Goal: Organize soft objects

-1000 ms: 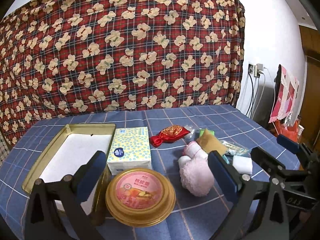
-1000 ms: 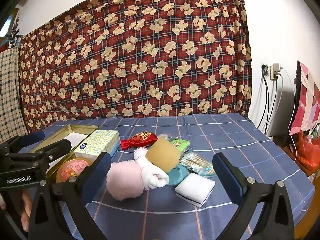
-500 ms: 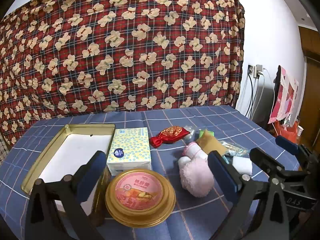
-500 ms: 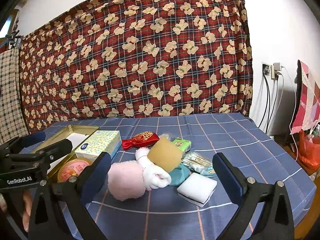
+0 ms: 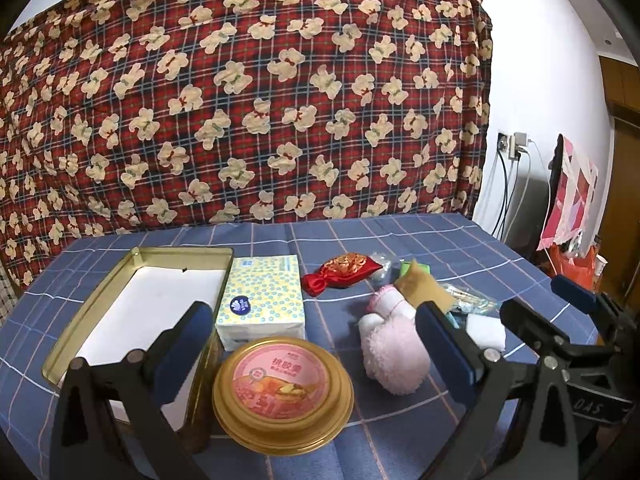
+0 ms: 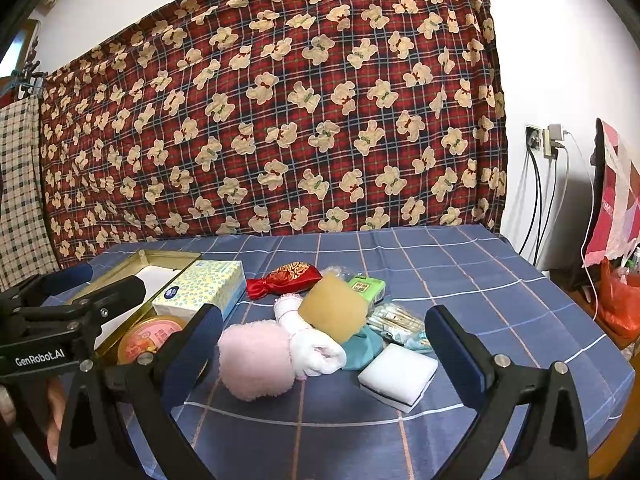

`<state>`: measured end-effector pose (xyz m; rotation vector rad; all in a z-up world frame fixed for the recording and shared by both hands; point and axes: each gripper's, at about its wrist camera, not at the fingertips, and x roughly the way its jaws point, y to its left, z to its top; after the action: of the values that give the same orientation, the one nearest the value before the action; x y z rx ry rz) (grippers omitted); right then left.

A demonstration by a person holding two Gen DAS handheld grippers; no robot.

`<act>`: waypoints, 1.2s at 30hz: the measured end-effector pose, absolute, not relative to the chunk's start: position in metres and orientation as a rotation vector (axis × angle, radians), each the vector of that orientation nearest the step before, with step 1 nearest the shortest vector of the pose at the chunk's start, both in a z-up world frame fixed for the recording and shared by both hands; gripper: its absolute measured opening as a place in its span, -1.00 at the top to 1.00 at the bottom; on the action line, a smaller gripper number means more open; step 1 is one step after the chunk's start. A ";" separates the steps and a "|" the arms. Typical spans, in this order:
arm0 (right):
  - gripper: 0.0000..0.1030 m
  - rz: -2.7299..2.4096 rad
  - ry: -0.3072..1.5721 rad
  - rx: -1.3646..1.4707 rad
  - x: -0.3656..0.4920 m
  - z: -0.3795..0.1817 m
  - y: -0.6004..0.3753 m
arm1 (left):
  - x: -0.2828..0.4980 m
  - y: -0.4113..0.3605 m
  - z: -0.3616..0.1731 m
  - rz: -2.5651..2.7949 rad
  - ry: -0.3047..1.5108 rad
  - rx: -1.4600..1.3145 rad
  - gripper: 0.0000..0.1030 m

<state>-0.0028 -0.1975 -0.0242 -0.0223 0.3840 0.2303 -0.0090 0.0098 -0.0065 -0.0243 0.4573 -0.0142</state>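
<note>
Right wrist, pink plush (image 6: 256, 360) between open gripper (image 6: 324, 344)

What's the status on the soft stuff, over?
Left gripper and right gripper open, holding nothing. Pink plush on the tablecloth, untouched. Gold tin holds none. Round lid beside tin.

Beside the tan sponge (image 6: 333, 312), much lies half buried: the teal cloth (image 6: 362, 348) shows only a corner from under it, and the green packet (image 6: 366, 287) behind it carries print too small to read. The clear wrapped bundle (image 6: 394, 320) next to the sponge is blurred — its contents cannot be told. In the left wrist view, the gold tin tray (image 5: 100, 304) — left of the sponge — has its near corner hidden by a finger.
</note>
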 end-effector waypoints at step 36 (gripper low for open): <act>-0.99 0.046 0.480 0.019 0.013 -0.072 -0.256 | -0.009 -0.012 -0.024 -0.147 0.429 -0.007 -0.89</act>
<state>0.0130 -0.2557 -0.0715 0.0187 0.4798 0.0457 -0.0086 -0.0119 -0.0242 -0.0070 0.4291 -0.1468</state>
